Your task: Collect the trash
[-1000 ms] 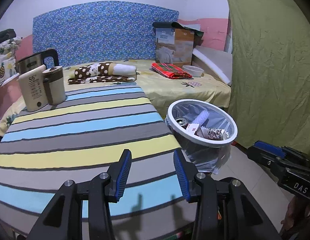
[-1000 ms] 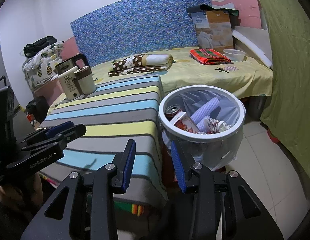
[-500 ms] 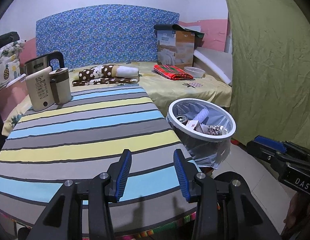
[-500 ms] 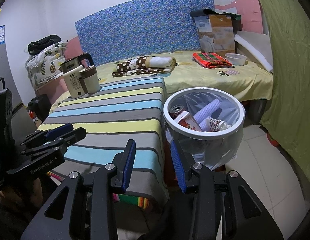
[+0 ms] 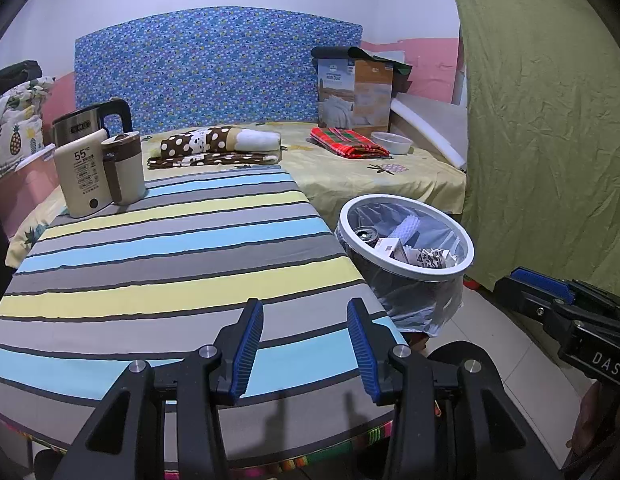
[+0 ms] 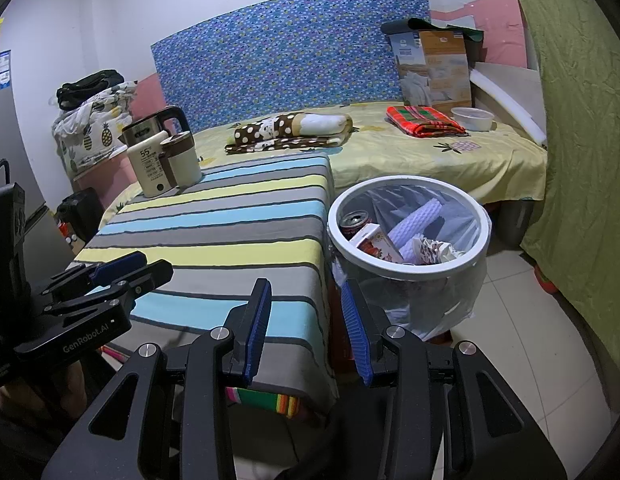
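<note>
A white-rimmed trash bin point(image 6: 485, 236) lined with a clear bag stands on the floor right of the striped table point(image 6: 230, 236); in the left wrist view the trash bin point(image 5: 461, 264) is at centre right. Inside it lie a drink can point(image 6: 353, 222), a small carton point(image 6: 379, 244), white foam netting point(image 6: 417, 222) and crumpled paper point(image 6: 433, 250). My left gripper point(image 5: 305, 320) hovers open over the table's near edge, nothing between its blue pads. My right gripper point(image 6: 305, 302) is open and empty, near the table's corner beside the bin. Each gripper shows in the other's view: right gripper point(image 5: 541, 284), left gripper point(image 6: 122, 266).
A kettle point(image 5: 90, 126), a cream warmer point(image 5: 84, 178) and a brown-lidded cup point(image 5: 124, 170) stand at the table's far left. Behind is a bed point(image 5: 389, 176) with folded cloths, a bowl point(image 5: 391, 143) and a cardboard box point(image 5: 355, 92). A green curtain point(image 5: 549, 120) hangs at right.
Both views have pulled back slightly from the table and bin; more of the table's near edge shows. Jaw gaps are unchanged and nothing was picked up.
</note>
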Motion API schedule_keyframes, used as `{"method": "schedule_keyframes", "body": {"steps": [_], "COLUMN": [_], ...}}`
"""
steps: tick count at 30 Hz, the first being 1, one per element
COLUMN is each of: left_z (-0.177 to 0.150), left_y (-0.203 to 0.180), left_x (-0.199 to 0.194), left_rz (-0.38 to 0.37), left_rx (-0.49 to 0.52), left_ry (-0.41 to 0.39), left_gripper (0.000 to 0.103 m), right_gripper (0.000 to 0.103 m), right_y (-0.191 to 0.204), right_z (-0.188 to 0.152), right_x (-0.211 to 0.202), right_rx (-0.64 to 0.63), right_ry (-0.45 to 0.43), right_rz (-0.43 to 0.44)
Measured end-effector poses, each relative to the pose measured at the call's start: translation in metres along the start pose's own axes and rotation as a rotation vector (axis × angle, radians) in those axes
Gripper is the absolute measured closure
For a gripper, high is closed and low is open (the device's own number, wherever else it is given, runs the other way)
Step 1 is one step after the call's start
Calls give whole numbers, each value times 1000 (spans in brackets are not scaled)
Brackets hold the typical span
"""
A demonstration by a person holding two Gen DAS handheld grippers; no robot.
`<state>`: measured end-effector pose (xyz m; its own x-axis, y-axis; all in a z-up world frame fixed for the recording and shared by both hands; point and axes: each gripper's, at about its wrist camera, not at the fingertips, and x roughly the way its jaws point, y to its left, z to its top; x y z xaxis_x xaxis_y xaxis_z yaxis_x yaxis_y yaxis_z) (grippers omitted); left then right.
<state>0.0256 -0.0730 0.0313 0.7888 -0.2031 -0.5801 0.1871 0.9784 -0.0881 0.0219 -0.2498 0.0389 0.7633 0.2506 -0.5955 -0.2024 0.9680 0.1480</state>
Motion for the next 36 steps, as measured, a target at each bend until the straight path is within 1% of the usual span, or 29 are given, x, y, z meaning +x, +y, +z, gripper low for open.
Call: {"method": "schedule_keyframes", "body": {"steps": [36], "left_z": [0], "left_y": [2], "left_x": [-1], "left_rz": [8], "left_rx": [-1], "left_ry": [2], "left_gripper": [60], "right_gripper": [64], "right_y": [3], "right_z": [1], "right_x": [1], "right_rx": [-4], "right_ry": [7], "right_rz": [4]}}
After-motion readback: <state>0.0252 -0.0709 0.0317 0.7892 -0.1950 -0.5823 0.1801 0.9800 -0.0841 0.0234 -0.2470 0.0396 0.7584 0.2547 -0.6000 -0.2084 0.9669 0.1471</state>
